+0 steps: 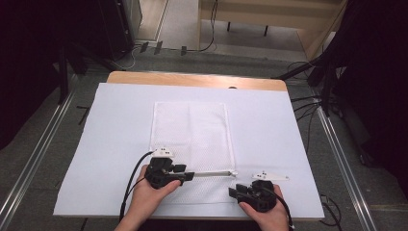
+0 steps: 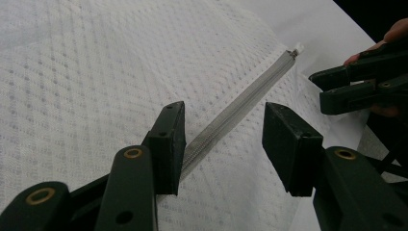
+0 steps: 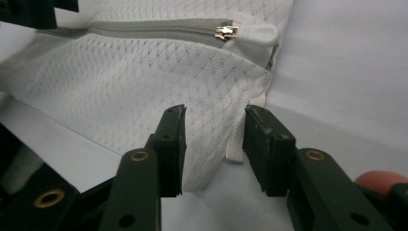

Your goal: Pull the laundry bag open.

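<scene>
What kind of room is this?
Probably a lab or workshop set up for recording: a table under a white sheet, metal rails on the floor, and loose cables around it.

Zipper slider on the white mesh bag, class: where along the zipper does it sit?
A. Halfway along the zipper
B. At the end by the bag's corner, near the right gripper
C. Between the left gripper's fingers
B: the zipper slider sits at the zipper's end by the mesh bag corner, beyond the right gripper.

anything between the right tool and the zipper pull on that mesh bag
Nothing visible blocks it. The right tool has its jaws apart at the corner of the white mesh bag, and only bare mesh lies between them and the zipper pull beyond. The left tool straddles the zipper farther along.
</scene>
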Demonstrator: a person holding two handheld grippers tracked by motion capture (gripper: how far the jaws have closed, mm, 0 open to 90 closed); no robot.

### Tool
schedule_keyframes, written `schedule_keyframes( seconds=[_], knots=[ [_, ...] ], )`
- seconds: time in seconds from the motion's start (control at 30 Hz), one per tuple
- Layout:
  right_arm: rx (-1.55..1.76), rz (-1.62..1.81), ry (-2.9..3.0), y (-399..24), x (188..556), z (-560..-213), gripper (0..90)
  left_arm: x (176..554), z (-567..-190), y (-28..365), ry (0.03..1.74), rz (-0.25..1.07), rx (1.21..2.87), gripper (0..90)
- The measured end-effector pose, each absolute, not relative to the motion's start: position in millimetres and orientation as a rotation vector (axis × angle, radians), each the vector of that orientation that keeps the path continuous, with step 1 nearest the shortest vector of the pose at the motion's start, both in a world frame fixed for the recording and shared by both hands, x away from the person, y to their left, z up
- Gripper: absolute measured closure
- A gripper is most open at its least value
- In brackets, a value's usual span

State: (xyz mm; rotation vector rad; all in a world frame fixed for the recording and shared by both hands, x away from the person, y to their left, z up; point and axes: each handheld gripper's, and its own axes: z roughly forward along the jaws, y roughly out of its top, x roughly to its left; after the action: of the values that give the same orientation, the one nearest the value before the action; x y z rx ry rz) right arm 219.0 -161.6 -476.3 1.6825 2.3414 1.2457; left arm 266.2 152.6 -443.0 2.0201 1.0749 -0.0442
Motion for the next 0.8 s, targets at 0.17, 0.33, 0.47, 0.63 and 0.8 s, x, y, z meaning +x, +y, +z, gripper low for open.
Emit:
schedule_keyframes(
  seconds=[0.17,0.33,0.47,0.63,0.8],
  knots=[
    [1.537,1.061,2.294,-148,209,-475,77.7,266,-444,151,1.073,-0.048,2.027,50.5],
    [1.548,1.061,2.278,-151,211,-476,90.0,265,-442,152,1.068,-0.047,2.022,50.5],
    [1.542,1.099,2.273,-153,210,-475,90.0,265,-441,151,1.065,-0.045,2.006,50.6],
    [1.47,1.116,2.217,-146,204,-468,90.0,266,-439,142,1.054,-0.069,1.99,50.9],
    [1.436,1.137,2.174,-146,200,-463,90.0,271,-434,116,1.021,-0.074,1.997,50.7]
  ],
)
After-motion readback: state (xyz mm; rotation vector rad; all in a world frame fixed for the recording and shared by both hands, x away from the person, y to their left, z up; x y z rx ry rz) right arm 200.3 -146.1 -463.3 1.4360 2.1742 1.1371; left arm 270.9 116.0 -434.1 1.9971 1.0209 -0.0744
